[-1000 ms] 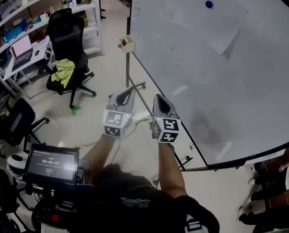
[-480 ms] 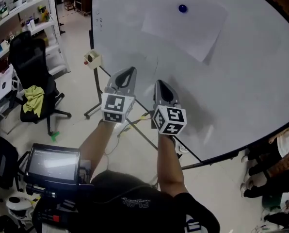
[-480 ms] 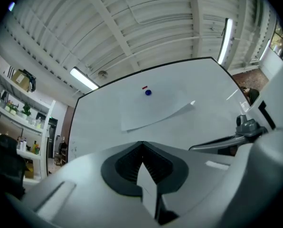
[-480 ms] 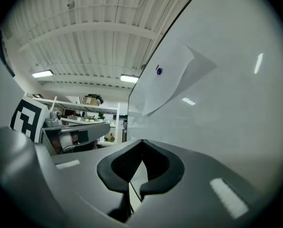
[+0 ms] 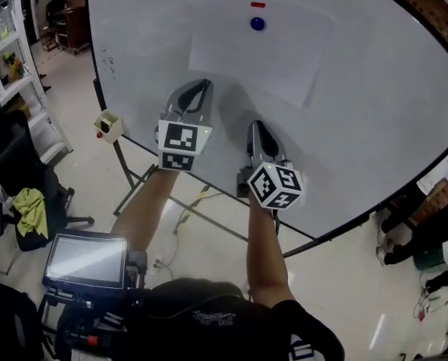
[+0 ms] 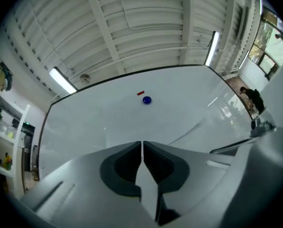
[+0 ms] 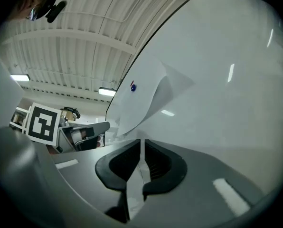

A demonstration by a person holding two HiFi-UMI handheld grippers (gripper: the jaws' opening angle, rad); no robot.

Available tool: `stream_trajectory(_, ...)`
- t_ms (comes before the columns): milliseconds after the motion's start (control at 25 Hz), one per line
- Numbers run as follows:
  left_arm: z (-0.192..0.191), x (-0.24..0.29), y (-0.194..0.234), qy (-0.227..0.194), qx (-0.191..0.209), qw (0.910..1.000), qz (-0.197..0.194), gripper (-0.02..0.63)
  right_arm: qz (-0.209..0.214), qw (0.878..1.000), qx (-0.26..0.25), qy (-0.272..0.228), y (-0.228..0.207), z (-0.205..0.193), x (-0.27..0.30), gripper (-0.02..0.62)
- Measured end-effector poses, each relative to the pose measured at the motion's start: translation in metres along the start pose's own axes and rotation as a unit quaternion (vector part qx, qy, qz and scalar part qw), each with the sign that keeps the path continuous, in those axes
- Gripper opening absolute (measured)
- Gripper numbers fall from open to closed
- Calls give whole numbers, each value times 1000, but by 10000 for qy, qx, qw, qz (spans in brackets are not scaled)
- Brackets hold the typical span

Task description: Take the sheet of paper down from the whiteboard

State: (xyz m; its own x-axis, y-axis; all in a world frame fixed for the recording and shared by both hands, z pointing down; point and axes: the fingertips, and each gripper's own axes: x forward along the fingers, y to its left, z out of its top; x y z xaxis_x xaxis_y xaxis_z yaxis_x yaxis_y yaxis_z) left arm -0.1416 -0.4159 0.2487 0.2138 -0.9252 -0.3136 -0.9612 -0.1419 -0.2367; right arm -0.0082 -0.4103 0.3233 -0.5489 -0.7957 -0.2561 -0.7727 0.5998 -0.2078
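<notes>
A white sheet of paper (image 5: pixel 258 51) hangs on the whiteboard (image 5: pixel 374 104), pinned near its top edge by a round blue magnet (image 5: pixel 258 24) under a small red marker (image 5: pixel 258 5). My left gripper (image 5: pixel 196 89) points up at the board just below the sheet's lower left corner, shut and empty. My right gripper (image 5: pixel 255 126) is lower, under the sheet's bottom edge. Its jaws have just been opening by a hair; only a thin slit shows, with nothing in it. In the left gripper view the sheet (image 6: pixel 146 122) and magnet (image 6: pixel 146 99) lie straight ahead of the left gripper (image 6: pixel 142 142). In the right gripper view the sheet (image 7: pixel 141 103) curls off the board above the right gripper (image 7: pixel 141 140).
The board stands on a metal frame (image 5: pixel 209 216) with a small beige box (image 5: pixel 109 125) at its left corner. An office chair with a yellow cloth (image 5: pixel 30 210) and shelves are at the left. Seated people's legs (image 5: pixel 427 232) show at the right. A small screen (image 5: pixel 85 259) hangs at my chest.
Both grippers have risen toward the whiteboard, the left farther than the right. The view has swung from the floor and chairs onto the board, so the sheet now sits just above the grippers.
</notes>
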Motion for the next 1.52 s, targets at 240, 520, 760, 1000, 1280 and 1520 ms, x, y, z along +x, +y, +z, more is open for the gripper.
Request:
stream_trajectory(240,60,40,0,-715,168,9960,-500,137,-216,9992,-90,-337,-10,30,2,124)
stream_trajectory(520,113,64,-26,-962,242,9902,-988,219,-136,9970,-135,-748,-19,100,-21,156)
stream_trajectory(760,129,76,-32,-1070,291,9890,-976,219,380,9986,-368,-91,-14,133,-3,235)
stream_trajectory(1000,139,85,-29,-1104,269,9902,-818,216,864,9962,-56,-7,-5,153,7,234)
stream_trajectory(1280,138,83,-14,-1117,338,9908,-683,199,1311,9911,-155,139,21,157,27,212)
stream_trajectory(1520,139,104,-42,-998,320,9918,-729,184,1363,9899,-294,263,0,174,26,186)
